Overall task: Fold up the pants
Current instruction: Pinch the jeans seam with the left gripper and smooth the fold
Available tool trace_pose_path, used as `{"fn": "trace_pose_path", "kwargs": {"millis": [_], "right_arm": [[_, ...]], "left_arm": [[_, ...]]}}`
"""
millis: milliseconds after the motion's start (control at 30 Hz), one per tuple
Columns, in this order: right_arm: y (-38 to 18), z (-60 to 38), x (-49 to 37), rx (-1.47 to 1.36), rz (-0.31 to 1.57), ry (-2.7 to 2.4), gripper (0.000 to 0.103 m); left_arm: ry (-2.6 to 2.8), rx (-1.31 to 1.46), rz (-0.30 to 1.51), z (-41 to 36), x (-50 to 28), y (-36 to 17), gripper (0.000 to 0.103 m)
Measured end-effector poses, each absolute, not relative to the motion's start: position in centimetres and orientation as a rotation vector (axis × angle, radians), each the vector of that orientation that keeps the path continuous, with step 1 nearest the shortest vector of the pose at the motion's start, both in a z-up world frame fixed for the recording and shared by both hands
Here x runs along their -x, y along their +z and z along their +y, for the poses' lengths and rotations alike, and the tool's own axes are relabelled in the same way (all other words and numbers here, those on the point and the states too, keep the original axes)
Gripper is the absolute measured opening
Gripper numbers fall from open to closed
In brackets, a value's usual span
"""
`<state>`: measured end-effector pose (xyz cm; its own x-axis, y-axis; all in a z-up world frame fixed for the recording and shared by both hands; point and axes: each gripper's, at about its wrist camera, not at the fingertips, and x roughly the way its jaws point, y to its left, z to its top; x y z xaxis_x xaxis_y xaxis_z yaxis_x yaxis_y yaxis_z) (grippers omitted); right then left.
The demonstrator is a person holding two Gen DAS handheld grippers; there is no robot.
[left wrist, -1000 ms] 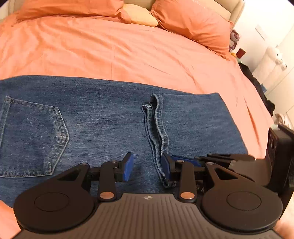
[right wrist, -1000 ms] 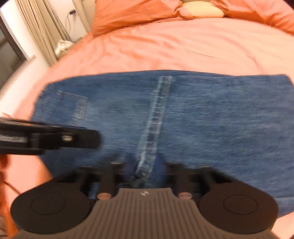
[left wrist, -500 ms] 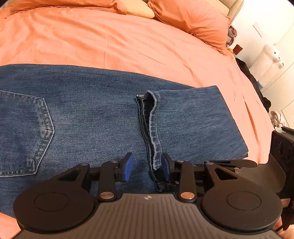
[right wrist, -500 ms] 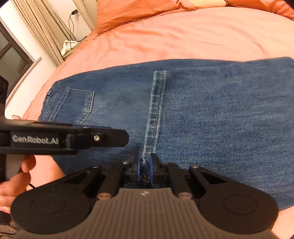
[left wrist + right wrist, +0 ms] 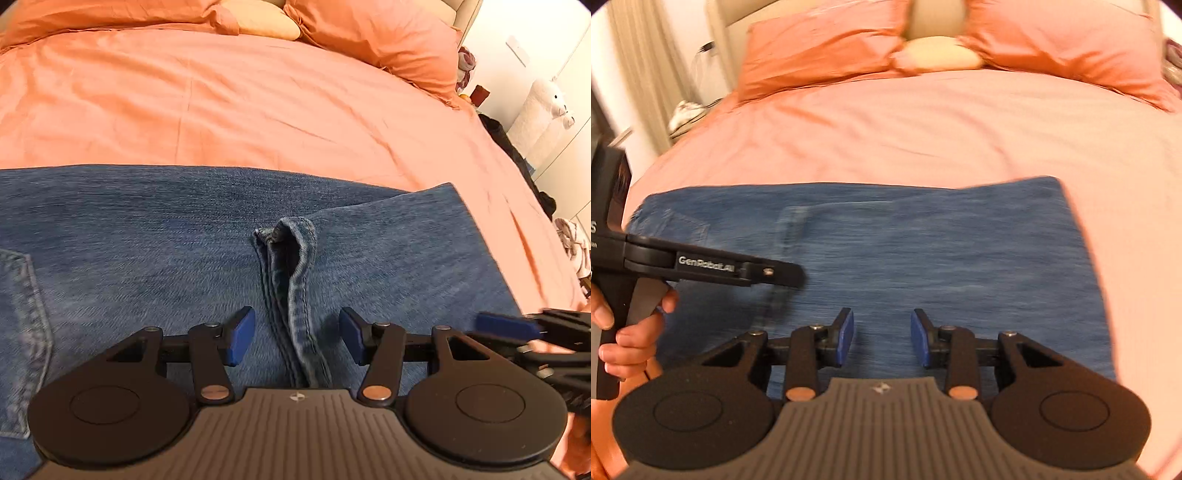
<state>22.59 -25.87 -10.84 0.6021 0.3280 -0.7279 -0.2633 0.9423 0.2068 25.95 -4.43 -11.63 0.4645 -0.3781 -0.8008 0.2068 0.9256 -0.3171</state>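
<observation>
Blue jeans (image 5: 147,236) lie folded flat across the orange bed, with the leg hems (image 5: 291,280) doubled back on top in a raised ridge. My left gripper (image 5: 297,338) is open, its blue pads either side of the hem ridge without closing on it. My right gripper (image 5: 882,338) is open and empty over the denim (image 5: 923,251) near its front edge. The right gripper also shows at the right edge of the left wrist view (image 5: 506,326). The left gripper shows at the left of the right wrist view (image 5: 713,267), held by a hand.
The orange duvet (image 5: 221,103) stretches behind the jeans, with orange pillows (image 5: 369,37) at the headboard. A white plush toy (image 5: 543,107) and dark clothes stand beyond the bed's right side. Curtains (image 5: 646,74) hang at the left.
My right gripper was shut on the hem edge half a second ago; it has let go, opened and pulled back. My left gripper has shifted so the hem ridge lies between its open pads.
</observation>
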Motion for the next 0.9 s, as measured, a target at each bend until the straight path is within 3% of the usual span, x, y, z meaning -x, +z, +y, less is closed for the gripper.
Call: {"fn": "trace_pose_path", "kwargs": {"millis": [67, 133, 200, 333, 500, 667, 900], "right_arm": [[-10.8, -27.8, -22.3, -0.072, 0.85, 0.308, 0.032], [-11.0, -29.4, -22.1, -0.067, 0.842, 0.28, 0.033], [-11.1, -30.7, -21.8, -0.066, 0.836, 0.257, 0.034], [-11.7, -32.7, -21.3, -0.061, 0.833, 0.211, 0.035], [-11.7, -35.1, -21.2, -0.046, 0.827, 0.164, 0.035], [-11.0, -35.6, -21.9, -0.041, 0.81, 0.163, 0.034], [-10.4, -34.3, -26.1, 0.014, 0.786, 0.169, 0.01]], "left_arm": [[-0.365, 0.192, 1.004, -4.5, -26.1, -12.1, 0.06], [-0.377, 0.194, 0.984, -4.5, -26.2, -12.3, 0.036], [-0.362, 0.173, 0.968, -4.6, -26.1, -12.3, 0.022], [-0.363, 0.156, 0.918, -4.3, -25.4, -10.9, 0.01], [-0.397, 0.019, 0.803, -6.2, -24.0, -5.9, 0.009], [-0.346, -0.086, 0.888, -7.2, -26.0, -6.3, 0.008], [-0.301, -0.095, 1.063, -7.5, -28.7, -11.4, 0.011]]}}
